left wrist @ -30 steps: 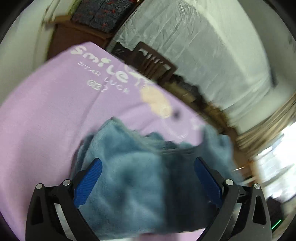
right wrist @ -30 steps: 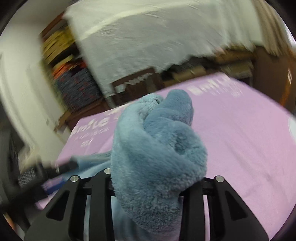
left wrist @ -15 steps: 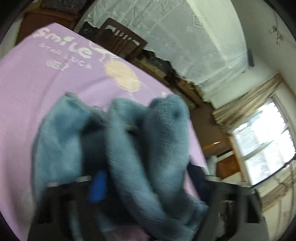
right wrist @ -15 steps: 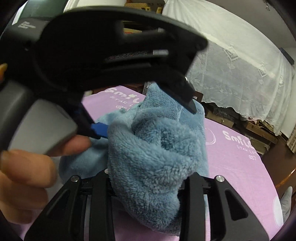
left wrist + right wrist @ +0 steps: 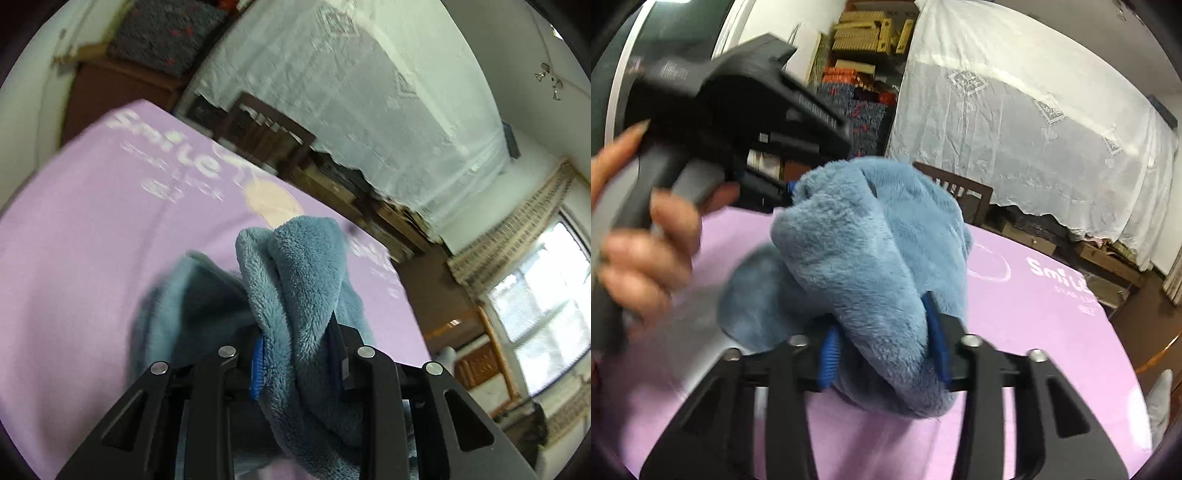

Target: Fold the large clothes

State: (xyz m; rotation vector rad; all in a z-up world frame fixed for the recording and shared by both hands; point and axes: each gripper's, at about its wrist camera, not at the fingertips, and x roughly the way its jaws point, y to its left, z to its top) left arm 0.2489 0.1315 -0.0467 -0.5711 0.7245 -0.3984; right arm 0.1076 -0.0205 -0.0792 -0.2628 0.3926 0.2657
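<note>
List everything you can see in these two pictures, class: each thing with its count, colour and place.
fleece garment: one, blue, bunched above the table, pinched in both grippers
table cover: one, lilac with white lettering, under the garment
chair: one, dark brown, at the table's far edge
lace cloth: one, white, draped over something large behind the table
boxes: several, yellow, stacked on shelves at the back
window: one, bright, far right
left gripper: black, blue pads, just closed on fleece
right gripper: black, clamped on fleece
hand: one, holding the left gripper's handle
</note>
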